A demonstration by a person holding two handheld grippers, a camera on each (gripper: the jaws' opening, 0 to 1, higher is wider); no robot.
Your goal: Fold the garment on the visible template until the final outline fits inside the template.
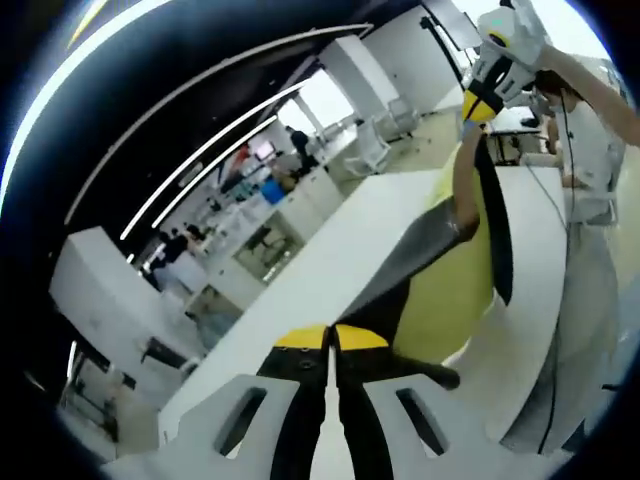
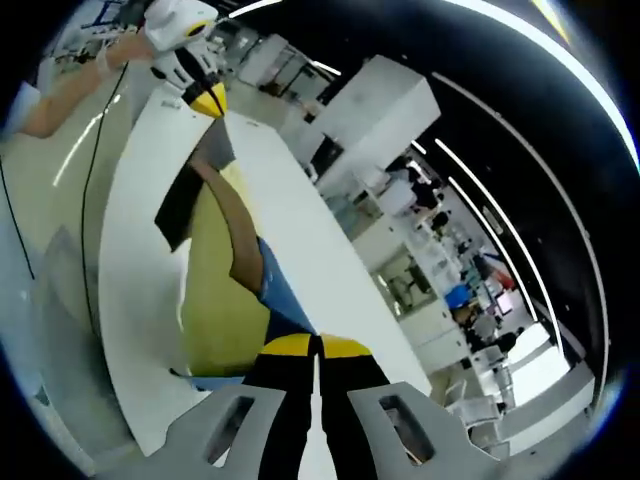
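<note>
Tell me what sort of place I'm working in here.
Likely an open-plan office or lab: a long white table, rows of desks with people behind, strip ceiling lights, big windows.

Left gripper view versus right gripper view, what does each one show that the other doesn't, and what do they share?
Left gripper view: the garment shows a grey and black side, and a person in white stands at the far table end.

Right gripper view: the garment's blue fabric appears near the right gripper, and a bare forearm holds the left gripper.

Both: each view's own gripper is closed on the garment, with the other gripper holding the far end, stretched above the white table and the yellow-green template.
</note>
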